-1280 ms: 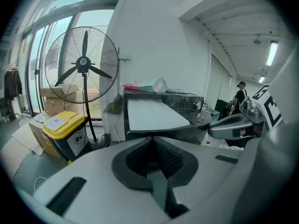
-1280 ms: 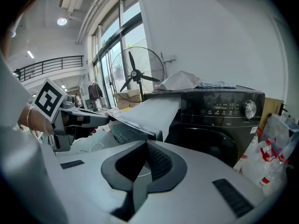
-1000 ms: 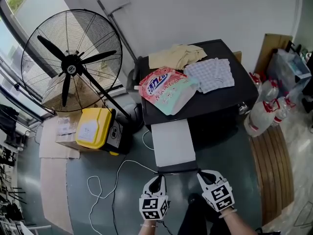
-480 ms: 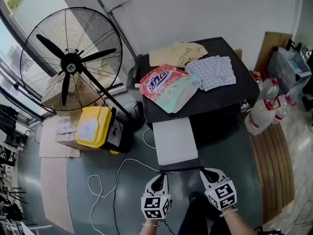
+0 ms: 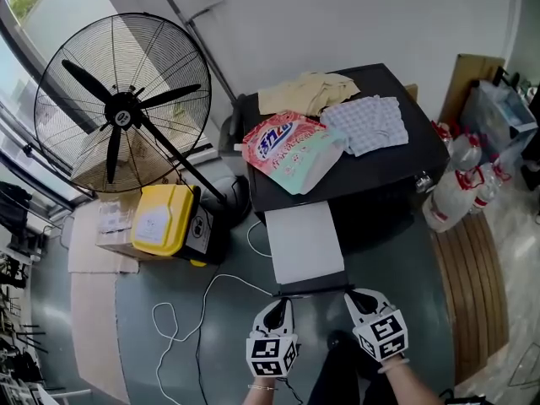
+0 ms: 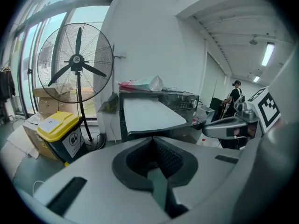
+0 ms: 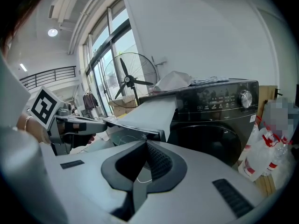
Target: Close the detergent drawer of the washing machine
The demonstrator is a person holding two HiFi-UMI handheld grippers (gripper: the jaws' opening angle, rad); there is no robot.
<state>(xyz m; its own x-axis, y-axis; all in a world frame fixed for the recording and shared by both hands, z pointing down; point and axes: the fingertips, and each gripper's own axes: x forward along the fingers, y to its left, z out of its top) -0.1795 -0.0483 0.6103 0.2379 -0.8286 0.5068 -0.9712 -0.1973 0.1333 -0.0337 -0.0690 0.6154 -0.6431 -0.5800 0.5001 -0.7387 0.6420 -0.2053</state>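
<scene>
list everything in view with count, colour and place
washing machine: 1, black, centre
drawer: 1, white, pulled out from its front
detergent bag: 1, pink and teal, on the machine
beige cloth: 1, on the machine
checked cloth: 1, on the machine
fan: 1, black, left
bin: 1, yellow, floor below fan
cable: 1, white, floor
bottles: several, clear, right
left gripper: 1, grey, shut, near drawer's front
right gripper: 1, grey, shut, same

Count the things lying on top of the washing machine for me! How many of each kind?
Cloths: 2, a beige cloth and a checked cloth
Detergent bag: 1
Total: 3
</scene>
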